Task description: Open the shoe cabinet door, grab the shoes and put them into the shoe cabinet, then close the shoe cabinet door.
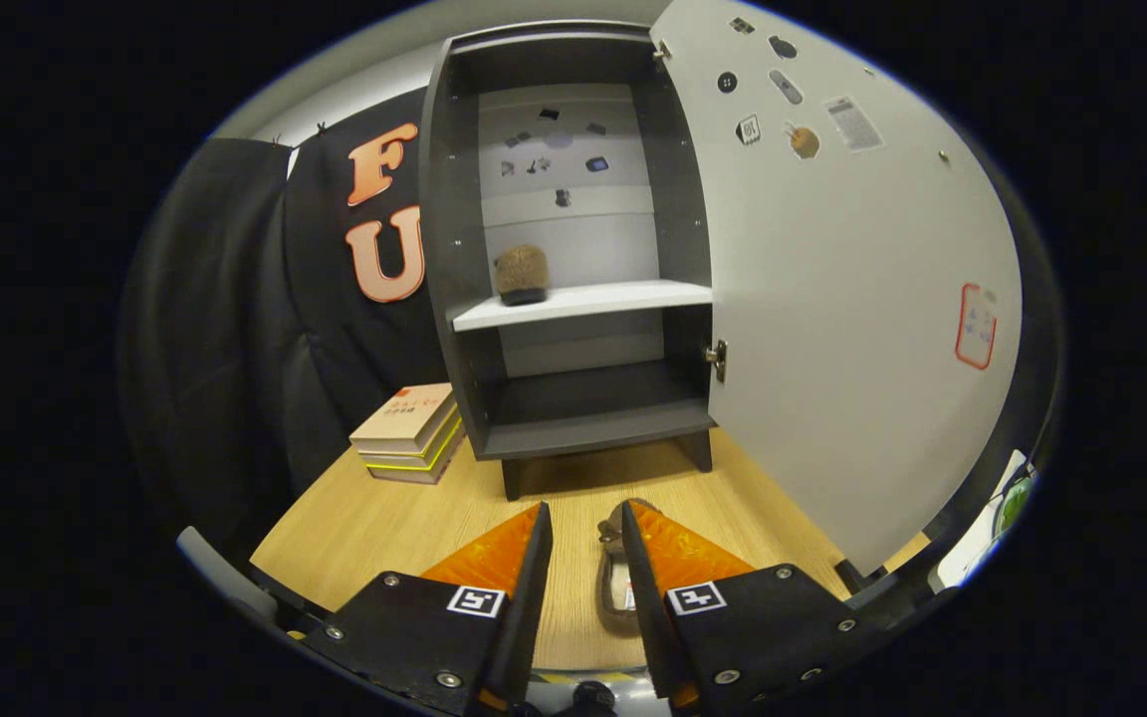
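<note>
The shoe cabinet point(573, 249) fills the upper centre of the frame, standing on short legs on the wooden bench point(394, 518), with dark side walls and a pale back panel bearing several small stickers. Its door point(852, 329) is swung wide open to the right, taking up most of the right half of the frame; the inner face is pale, with a few stickers near its top and a red-edged label toward its outer edge, and a metal hinge shows where it meets the cabinet. Inside, a white shelf point(583, 302) divides the cabinet, and one fuzzy brown shoe point(521, 275) sits on the left part of that shelf; the lower compartment is dark. Left of the cabinet, in the lower left of the frame, a stack of books point(409, 433) lies on the bench just beside the cabinet's base. At the bottom centre, the gripper point(583, 538) has its fingers parted with a narrow gap, and a second brown shoe point(616, 583) lies on the bench between them, close against the right finger; whether either finger touches it cannot be told.
</note>
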{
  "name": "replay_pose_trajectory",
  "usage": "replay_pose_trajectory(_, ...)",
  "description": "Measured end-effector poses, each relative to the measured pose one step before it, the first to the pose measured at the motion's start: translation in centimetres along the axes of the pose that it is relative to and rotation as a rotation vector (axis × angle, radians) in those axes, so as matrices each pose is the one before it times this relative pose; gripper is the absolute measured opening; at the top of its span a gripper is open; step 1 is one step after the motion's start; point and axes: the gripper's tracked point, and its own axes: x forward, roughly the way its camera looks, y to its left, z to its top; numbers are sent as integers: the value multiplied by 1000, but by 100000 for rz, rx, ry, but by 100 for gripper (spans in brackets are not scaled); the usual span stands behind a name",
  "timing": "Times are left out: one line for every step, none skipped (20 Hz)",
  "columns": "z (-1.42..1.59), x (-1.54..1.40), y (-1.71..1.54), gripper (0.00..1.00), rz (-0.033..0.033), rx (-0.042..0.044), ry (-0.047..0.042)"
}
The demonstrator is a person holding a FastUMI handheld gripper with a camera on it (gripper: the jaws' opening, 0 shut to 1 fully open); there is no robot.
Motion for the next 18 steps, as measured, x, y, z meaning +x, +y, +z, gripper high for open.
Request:
replay_pose_trajectory(-1190, 761, 40, 45, -140, 477, 2555)
replay_pose_trajectory(-1329, 809, 115, 45, 98, 398, 2668)
replay_pose_trajectory(-1028, 970, -64, 45, 105, 417, 2257)
replay_pose_trajectory(-1004, 1019, -61, 45, -166, 569, 1813)
replay_pose_trajectory(-831, 1074, -117, 45, 12, 828, 1945)
replay_pose_trajectory(-789, 998, -142, 45, 111, 891, 2293)
replay_pose_trajectory(-555, 965, -175, 45, 380, 765, 1632)
replay_pose_trajectory(-386, 943, -161, 45, 248, 256, 1320)
replay_pose_trajectory(-404, 1060, -227, 45, 149, -193, 1304)
replay_pose_trajectory(-574, 1109, -141, 45, -14, -426, 2070)
replay_pose_trajectory(-517, 1083, -94, 46, 186, -116, 2002)
replay_pose_trajectory(-567, 1029, -225, 46, 86, -73, 2263)
replay_pose_trajectory(-452, 808, -140, 45, -22, 26, 2425)
replay_pose_trajectory(-390, 925, -18, 45, 717, 439, 1992)
replay_pose_trajectory(-449, 763, -48, 45, 153, -69, 1622)
replay_pose_trajectory(-393, 724, -150, 44, -36, -876, 1758)
replay_pose_trajectory(-296, 738, -58, 44, -17, -756, 1693)
replay_pose_trajectory(-92, 765, 49, 44, 230, -280, 1172)
